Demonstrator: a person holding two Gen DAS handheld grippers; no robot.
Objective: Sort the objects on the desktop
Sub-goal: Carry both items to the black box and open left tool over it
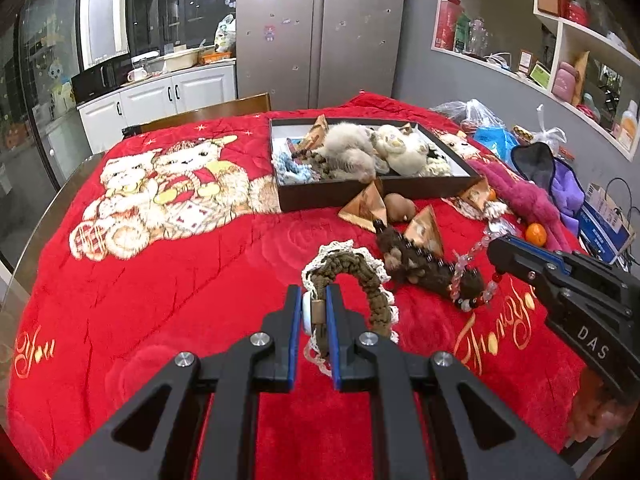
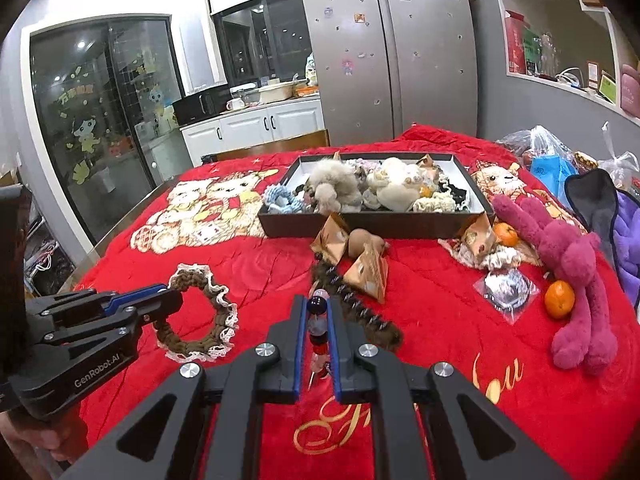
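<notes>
Left gripper: fingers nearly closed, clamped on the brown scrunchie at its near-left side; a white bead and a small brown tube sit between the blue pads.
Scrunchie: brown knit ring with white lace edge; the rest of the ring arcs up and to the right of the fingers — in the right wrist view it shows as a full loop, the left gripper biting its near-left edge. Cannot tell whether it is lifted off the blanket.
Right gripper: fingers close together, holding a bead string — dark, clear and red beads stacked in the narrow gap.
Bead string, left wrist view: hangs from the right gripper tip, draped over the dark furry strip.
Furry strip: long, brown, with a row of small dark and silver clips; lies on the blanket just right of the scrunchie.
Box: dark, shallow, white inside; far centre of the bench; holds fluffy grey and cream items and a blue knit piece.
Pyramid packets: gold-brown, lying near the box front, with a brown rounded item between them.
Blanket: red, teddy bear print at left, gold script near right.
Pink plush: right side, an orange touching its left edge.
Far: fridge.
</notes>
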